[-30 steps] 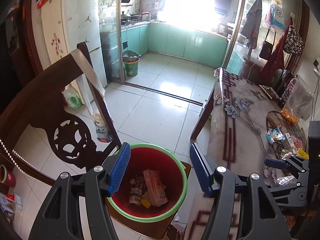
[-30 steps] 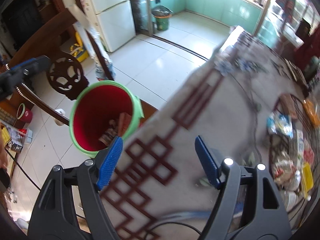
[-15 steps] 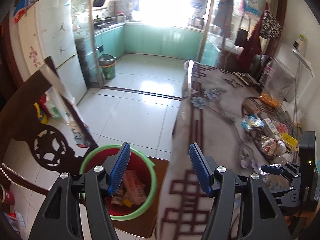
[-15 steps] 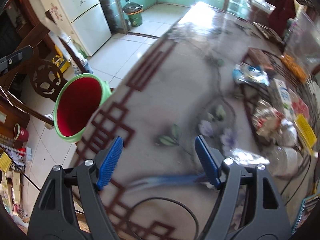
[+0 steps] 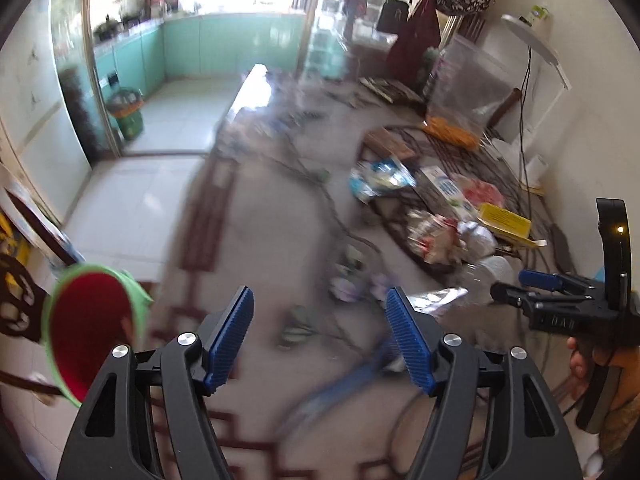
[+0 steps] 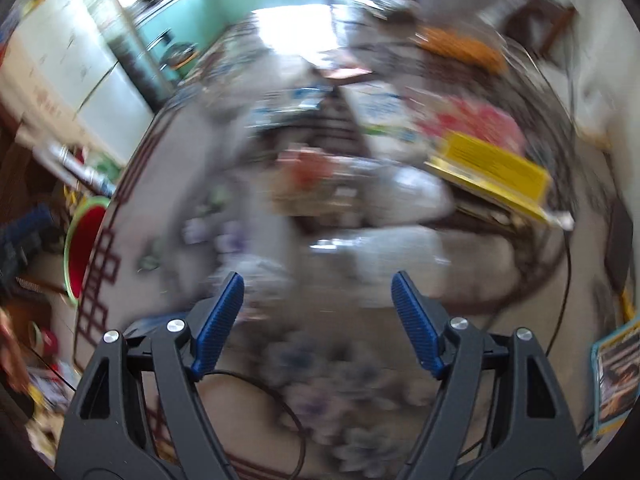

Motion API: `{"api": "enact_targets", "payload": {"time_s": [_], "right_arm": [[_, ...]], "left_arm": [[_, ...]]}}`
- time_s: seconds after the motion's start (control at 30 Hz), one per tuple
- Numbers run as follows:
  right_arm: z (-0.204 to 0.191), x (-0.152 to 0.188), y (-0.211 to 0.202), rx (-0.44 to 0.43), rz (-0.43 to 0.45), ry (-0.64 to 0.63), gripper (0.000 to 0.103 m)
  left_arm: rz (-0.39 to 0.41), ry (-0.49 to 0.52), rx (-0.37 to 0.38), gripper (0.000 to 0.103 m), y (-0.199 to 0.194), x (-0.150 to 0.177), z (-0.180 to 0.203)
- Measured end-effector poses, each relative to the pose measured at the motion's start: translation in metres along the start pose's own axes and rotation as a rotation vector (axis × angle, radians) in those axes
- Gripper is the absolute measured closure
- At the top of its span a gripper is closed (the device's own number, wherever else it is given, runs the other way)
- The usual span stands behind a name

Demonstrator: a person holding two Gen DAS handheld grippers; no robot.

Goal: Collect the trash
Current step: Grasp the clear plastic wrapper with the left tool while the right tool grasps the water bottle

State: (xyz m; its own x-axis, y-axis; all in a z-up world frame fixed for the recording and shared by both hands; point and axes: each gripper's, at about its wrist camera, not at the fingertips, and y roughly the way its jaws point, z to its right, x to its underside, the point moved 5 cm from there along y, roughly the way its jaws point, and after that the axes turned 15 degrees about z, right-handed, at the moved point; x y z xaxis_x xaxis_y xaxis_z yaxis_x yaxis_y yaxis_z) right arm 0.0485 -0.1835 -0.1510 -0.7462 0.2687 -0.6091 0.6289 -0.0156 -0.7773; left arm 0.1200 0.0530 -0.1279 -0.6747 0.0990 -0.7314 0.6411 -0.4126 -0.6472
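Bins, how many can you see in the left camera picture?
2. A red bin with a green rim sits low beside the table; a green bin stands far back on the kitchen floor. Others may be hidden.

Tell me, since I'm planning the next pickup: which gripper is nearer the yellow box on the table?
Right. The right gripper hangs open over the clutter, the yellow box just ahead of it. The left gripper, open and empty, sits farther back toward the red bin.

Crumpled wrappers (image 5: 436,232) and a yellow box (image 5: 505,218) litter the table.
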Motion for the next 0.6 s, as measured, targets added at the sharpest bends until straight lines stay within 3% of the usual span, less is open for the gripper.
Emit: {"api": "enact_targets", "payload": {"time_s": [0.1, 0.23, 0.4, 0.53, 0.6], "right_arm": [[0.046, 0.006, 0.004, -0.054, -0.036, 0.22, 0.028], [0.08, 0.017, 0.024, -0.125, -0.104, 0.435, 0.028], [0.102, 0.025, 0.053, -0.217, -0.174, 0.69, 0.018], [0.104, 0.025, 0.07, -0.258, -0.208, 0.773, 0.014], [0.098, 0.021, 0.072, -0.256, -0.214, 0.723, 0.014]], "left_arm": [[-0.068, -0.069, 0.051, 0.037, 0.028, 0.015, 0.032], [-0.128, 0.055, 0.086, 0.037, 0.057, 0.034, 0.078], [-0.189, 0.167, 0.083, 0.036, 0.082, 0.048, 0.101], [-0.25, 0.171, 0.098, 0.036, 0.1, 0.056, 0.111], [-0.275, 0.182, 0.086, 0.037, 0.107, 0.061, 0.114]]}}
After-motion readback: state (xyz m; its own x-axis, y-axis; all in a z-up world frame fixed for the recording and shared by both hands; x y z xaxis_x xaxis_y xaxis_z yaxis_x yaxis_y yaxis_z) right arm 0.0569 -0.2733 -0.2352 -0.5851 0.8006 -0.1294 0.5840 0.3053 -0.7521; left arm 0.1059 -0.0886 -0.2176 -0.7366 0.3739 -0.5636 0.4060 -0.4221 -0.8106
